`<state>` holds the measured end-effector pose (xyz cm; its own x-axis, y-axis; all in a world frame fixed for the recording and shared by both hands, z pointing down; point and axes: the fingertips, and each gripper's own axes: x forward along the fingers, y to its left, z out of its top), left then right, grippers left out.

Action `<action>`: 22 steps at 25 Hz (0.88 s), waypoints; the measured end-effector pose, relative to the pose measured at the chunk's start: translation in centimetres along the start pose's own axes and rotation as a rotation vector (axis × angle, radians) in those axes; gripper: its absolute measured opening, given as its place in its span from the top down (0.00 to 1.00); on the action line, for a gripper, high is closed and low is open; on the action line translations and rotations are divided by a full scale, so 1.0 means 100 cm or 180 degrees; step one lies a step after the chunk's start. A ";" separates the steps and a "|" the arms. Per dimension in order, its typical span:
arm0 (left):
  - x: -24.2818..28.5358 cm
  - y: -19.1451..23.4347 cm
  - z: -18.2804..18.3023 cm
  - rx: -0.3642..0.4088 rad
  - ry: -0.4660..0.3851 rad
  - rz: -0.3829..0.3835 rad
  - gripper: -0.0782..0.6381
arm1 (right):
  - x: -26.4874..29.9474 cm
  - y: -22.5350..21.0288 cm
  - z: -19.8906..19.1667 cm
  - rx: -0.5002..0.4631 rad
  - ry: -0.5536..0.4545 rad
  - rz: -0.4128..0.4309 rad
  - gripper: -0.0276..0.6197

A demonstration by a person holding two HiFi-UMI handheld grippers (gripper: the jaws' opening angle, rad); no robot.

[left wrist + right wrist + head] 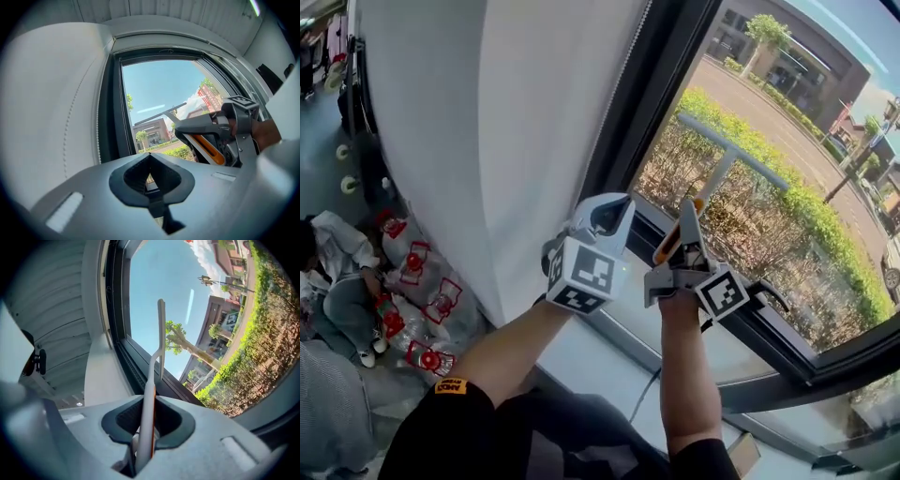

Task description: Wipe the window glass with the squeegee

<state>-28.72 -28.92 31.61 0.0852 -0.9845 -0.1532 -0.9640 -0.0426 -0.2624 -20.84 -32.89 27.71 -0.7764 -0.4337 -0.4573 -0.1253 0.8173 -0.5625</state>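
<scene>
**While the right gripper holds the squeegee at the window, the left one is idle**

As seen from the head view, the right gripper (682, 236) points up at the glass (797, 244), its jaws clamped on the squeegee (718, 176) by the orange-and-grey handle. The right gripper view confirms this: the handle stands between the jaws of the right gripper (149, 423), and the squeegee (161, 341) rises from them with its blade on edge before the pane. The T-shaped blade lies high on the glass, tilted down to the right; contact with the pane cannot be told. Just left of it, the left gripper (606, 221) is raised before the dark frame (649, 84), beside the white blind (487, 122). In its own view the left gripper (150, 163) has its jaws together with nothing between them.
</scene>
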 end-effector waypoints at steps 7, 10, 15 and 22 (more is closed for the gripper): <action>-0.003 -0.010 -0.027 -0.0055 0.0162 -0.0090 0.87 | -0.027 -0.031 -0.043 0.0325 0.0085 -0.0222 0.88; -0.004 -0.014 -0.039 -0.0049 0.0239 -0.0114 0.87 | -0.037 -0.041 -0.056 0.0388 0.0122 -0.0296 0.88; -0.004 -0.019 -0.057 -0.0048 0.0367 -0.0158 0.87 | -0.051 -0.052 -0.069 0.0439 0.0162 -0.0348 0.88; -0.002 -0.028 -0.077 -0.0091 0.0487 -0.0215 0.87 | -0.073 -0.072 -0.100 0.0616 0.0275 -0.0517 0.88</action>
<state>-27.98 -29.96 39.72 0.1130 -0.9935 0.0113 -0.9643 -0.1124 -0.2397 -20.50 -31.81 41.98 -0.8067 -0.5125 -0.2943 -0.1386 0.6482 -0.7488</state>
